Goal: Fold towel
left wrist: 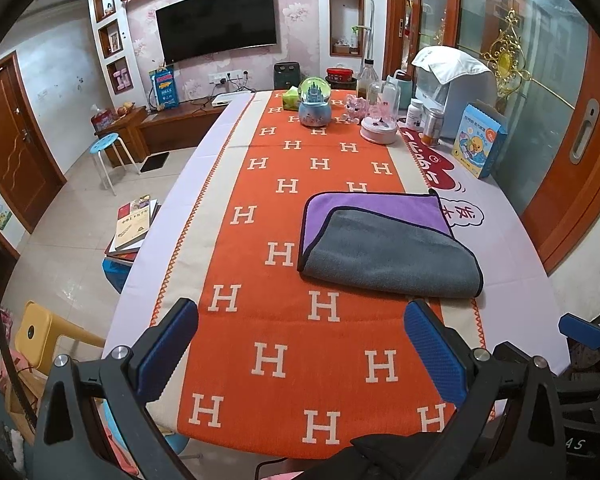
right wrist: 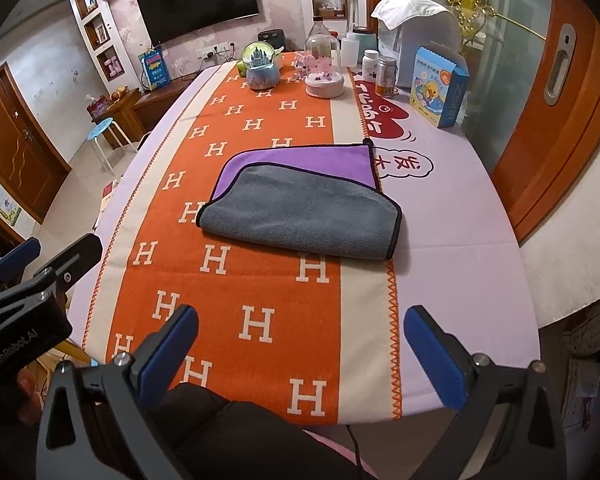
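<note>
A towel [left wrist: 384, 246], purple on one side and grey on the other with a dark hem, lies folded on the orange H-patterned runner [left wrist: 284, 320]; its grey half lies over the purple half, leaving a purple strip at the far side. It also shows in the right wrist view [right wrist: 308, 216]. My left gripper [left wrist: 300, 344] is open and empty, held above the runner short of the towel's near edge. My right gripper [right wrist: 300, 352] is open and empty, also short of the towel, near the table's front edge. The left gripper also shows at the left edge of the right wrist view [right wrist: 52, 256].
At the table's far end stand a snow globe [left wrist: 315, 102], a pink glass dome [left wrist: 378, 120], bottles [left wrist: 414, 114], a blue carton [left wrist: 482, 140] and a white appliance [left wrist: 456, 88]. Books [left wrist: 134, 224] lie on a stool left of the table. A wooden door frame [left wrist: 572, 184] stands on the right.
</note>
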### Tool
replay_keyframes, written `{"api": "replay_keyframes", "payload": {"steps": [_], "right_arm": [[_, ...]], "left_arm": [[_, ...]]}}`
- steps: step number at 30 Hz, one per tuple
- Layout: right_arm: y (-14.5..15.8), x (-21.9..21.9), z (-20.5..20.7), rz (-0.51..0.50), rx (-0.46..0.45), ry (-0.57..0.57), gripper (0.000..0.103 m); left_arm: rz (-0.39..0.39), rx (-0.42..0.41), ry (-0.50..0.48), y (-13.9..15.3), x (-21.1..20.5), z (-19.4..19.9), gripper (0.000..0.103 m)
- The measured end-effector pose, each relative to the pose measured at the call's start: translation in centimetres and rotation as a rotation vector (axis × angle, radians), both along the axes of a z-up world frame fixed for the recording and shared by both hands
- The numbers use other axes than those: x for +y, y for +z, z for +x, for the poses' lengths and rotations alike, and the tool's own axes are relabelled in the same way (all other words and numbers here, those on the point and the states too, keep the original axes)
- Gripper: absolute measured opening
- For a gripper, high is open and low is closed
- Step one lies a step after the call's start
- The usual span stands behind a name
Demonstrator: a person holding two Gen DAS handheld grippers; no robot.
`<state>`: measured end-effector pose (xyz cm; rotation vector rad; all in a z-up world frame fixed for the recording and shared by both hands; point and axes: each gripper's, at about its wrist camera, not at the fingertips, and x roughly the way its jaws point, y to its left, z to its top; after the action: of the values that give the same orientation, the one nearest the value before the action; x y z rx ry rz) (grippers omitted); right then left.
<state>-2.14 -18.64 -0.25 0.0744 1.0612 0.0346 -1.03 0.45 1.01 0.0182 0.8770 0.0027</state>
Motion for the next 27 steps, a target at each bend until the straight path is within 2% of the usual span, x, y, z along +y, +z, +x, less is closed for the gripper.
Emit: {"api": "replay_keyframes", "payload": {"steps": [27], "right_arm": [[-0.51,-0.16,0.45,0.002,0.019,0.000,0.103]], "left_arm": [[0.000,0.006,-0.005,-0.49,-0.12,0.41,0.102]]}}
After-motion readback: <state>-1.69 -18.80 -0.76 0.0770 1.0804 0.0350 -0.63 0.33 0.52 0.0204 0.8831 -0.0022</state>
